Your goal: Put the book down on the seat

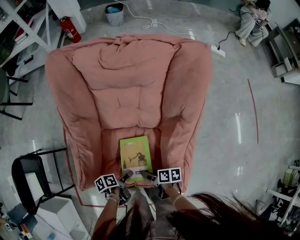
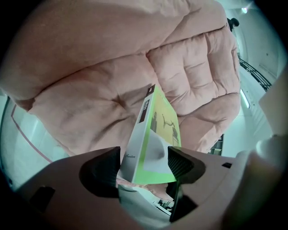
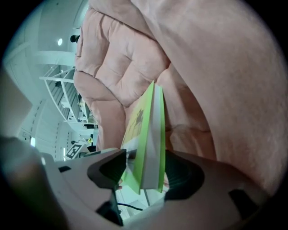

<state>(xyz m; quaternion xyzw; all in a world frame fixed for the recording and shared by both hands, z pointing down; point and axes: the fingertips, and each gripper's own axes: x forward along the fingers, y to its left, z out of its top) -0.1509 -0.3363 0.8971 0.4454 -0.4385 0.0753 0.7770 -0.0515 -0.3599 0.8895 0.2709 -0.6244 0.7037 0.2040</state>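
Note:
A green book point(image 1: 135, 157) lies flat on the seat of a big pink padded armchair point(image 1: 126, 89), near its front edge. My left gripper point(image 1: 125, 176) is at the book's near left corner and my right gripper point(image 1: 150, 176) at its near right corner. In the left gripper view the book's point(image 2: 155, 134) spine corner sits between the wide-spread jaws of the left gripper point(image 2: 144, 168). In the right gripper view the book's point(image 3: 148, 143) edge stands between the jaws of the right gripper point(image 3: 144, 168), with a gap beside it. Neither gripper presses on it.
A black chair point(image 1: 33, 180) stands at the left, close to the armchair's front corner. Behind the armchair are a red fire extinguisher point(image 1: 70, 29), a bin point(image 1: 114, 14), white shelving point(image 1: 23, 33) and a power strip point(image 1: 218, 49). A person point(image 1: 253, 18) sits on the floor far right.

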